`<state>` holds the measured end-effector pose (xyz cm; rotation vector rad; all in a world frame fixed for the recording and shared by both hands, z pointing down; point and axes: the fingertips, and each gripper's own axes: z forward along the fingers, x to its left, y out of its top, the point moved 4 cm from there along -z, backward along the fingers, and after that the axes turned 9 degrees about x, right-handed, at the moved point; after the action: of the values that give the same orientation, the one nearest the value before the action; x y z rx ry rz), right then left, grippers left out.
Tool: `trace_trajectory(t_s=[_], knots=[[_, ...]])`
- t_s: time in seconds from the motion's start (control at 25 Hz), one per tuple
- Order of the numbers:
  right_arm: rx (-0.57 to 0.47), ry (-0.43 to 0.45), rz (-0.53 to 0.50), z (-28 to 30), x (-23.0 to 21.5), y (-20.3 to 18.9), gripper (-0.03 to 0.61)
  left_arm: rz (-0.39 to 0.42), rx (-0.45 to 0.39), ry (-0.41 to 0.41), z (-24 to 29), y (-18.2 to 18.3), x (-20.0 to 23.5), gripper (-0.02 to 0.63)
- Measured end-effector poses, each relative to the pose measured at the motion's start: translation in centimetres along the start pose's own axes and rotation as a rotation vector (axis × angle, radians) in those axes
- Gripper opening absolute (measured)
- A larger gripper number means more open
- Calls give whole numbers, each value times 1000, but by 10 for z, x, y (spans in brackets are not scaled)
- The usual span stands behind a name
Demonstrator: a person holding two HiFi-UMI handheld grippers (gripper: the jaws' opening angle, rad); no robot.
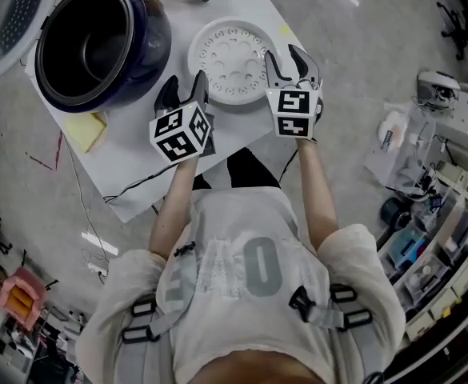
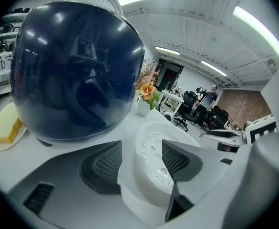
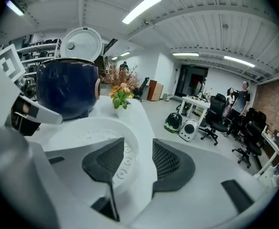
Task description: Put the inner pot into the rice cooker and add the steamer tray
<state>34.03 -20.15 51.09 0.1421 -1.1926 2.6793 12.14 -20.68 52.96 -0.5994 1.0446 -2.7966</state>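
The rice cooker (image 1: 98, 46) was left open on the table (image 1: 138, 158), ahead and leftward of the left gripper (image 1: 186, 84) — ready, it was judged, to be loaded. The steamer tray (image 1: 230, 58) was flanked for a two-sided lift: one rim was straddled by that gripper's spread jaws, the opposite rim by those of the right gripper (image 1: 288, 61), nothing pinched. Both tools were pitched downward.
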Motion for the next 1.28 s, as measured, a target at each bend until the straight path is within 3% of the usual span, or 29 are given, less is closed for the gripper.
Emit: trace_trajectory(t_s=[0.56,0.96,1.28], knots=[[87,76,28,35,-3,-19,166,-36,86,87,31,-13,-1,193],[132,70,13,43,-4,-29,127,-6,103,116,36,-16,-3,96],[112,46,44,38,-2,-22,89,5,118,130,33,-15,-2,90]])
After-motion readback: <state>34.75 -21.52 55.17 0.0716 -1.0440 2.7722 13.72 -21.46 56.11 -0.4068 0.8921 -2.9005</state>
